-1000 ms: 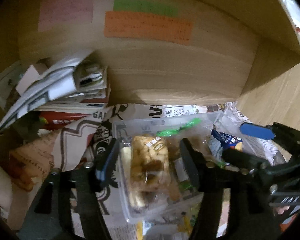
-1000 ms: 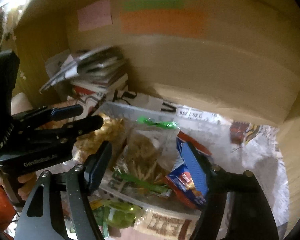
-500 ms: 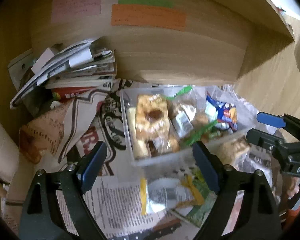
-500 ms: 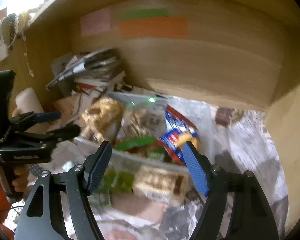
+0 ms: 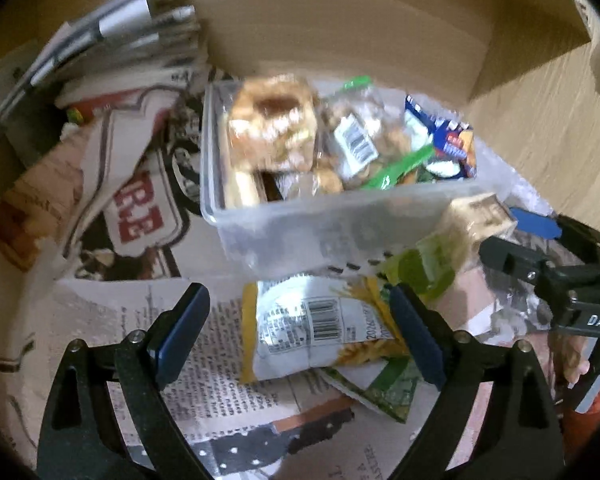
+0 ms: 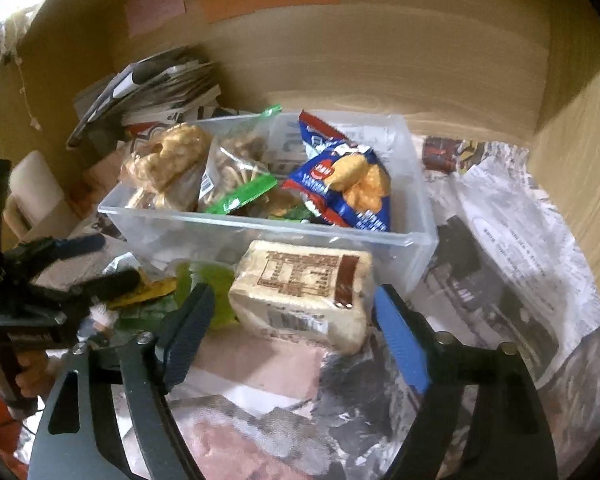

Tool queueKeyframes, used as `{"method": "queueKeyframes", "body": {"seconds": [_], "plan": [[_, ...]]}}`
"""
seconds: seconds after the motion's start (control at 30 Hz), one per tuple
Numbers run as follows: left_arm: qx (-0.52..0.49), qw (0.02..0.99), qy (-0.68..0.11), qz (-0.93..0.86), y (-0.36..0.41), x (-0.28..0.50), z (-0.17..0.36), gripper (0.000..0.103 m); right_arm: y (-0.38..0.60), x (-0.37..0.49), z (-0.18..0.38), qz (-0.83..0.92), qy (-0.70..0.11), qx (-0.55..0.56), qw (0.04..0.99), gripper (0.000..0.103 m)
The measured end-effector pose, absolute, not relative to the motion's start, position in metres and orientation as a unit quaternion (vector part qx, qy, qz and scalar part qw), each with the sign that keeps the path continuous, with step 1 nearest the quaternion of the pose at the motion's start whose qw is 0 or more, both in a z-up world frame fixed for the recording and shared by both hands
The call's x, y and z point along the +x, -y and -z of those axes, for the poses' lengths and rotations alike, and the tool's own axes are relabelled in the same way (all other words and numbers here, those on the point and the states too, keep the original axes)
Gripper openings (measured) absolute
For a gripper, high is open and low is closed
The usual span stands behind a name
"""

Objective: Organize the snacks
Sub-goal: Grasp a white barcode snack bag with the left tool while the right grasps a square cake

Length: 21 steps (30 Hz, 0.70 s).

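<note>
left claw [image 5: 300, 332] spread wide over a yellow snack packet [image 5: 316, 332] – right claw [image 6: 292, 332] just widened around a beige wrapped snack [image 6: 304, 288], not pressing – clear bin [image 6: 260, 236] behind.

Black left gripper [image 5: 300, 336], blue pads [image 5: 182, 332], silver screws.

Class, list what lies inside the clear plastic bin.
Clear plastic bin holds a caramel popcorn pack, a green-sealed clear bag and a blue snack packet. Anything beneath them is covered.
</note>
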<state>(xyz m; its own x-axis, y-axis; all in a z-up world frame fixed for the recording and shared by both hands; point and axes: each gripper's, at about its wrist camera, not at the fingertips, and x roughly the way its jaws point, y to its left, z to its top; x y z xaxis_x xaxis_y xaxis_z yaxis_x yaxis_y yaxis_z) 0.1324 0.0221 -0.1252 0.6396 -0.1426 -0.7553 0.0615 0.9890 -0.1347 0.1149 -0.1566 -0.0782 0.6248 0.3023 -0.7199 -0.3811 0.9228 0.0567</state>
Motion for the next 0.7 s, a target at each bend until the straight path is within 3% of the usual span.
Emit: {"method": "queueKeyframes", "body": {"seconds": [0.17, 0.33, 0.43, 0.5, 0.57, 0.7], "plan": [[-0.076, 0.894, -0.436, 0.064, -0.026, 0.141, 0.137, 0.092, 0.152, 0.116, 0.083, -0.175, -0.382, -0.068, 0.905, 0.089], [-0.072, 0.897, -0.431, 0.060, -0.026, 0.140, 0.143, 0.092, 0.151, 0.124, 0.091, -0.163, -0.392, -0.075, 0.902, 0.088], [-0.069, 0.900, -0.427, 0.058, -0.023, 0.136, 0.144, 0.083, 0.156, 0.129, 0.096, -0.165, -0.402, -0.050, 0.899, 0.088], [-0.067, 0.902, -0.423, 0.052, -0.024, 0.133, 0.144, 0.071, 0.159, 0.130, 0.096, -0.168, -0.404, -0.039, 0.898, 0.087], [-0.065, 0.903, -0.422, 0.056, -0.022, 0.131, 0.142, 0.063, 0.159, 0.128, 0.095, -0.173, -0.401, -0.035, 0.899, 0.078], [-0.056, 0.906, -0.416, 0.059, -0.026, 0.123, 0.133, 0.058, 0.163, 0.126, 0.093, -0.163, -0.397, -0.032, 0.903, 0.077]]}}
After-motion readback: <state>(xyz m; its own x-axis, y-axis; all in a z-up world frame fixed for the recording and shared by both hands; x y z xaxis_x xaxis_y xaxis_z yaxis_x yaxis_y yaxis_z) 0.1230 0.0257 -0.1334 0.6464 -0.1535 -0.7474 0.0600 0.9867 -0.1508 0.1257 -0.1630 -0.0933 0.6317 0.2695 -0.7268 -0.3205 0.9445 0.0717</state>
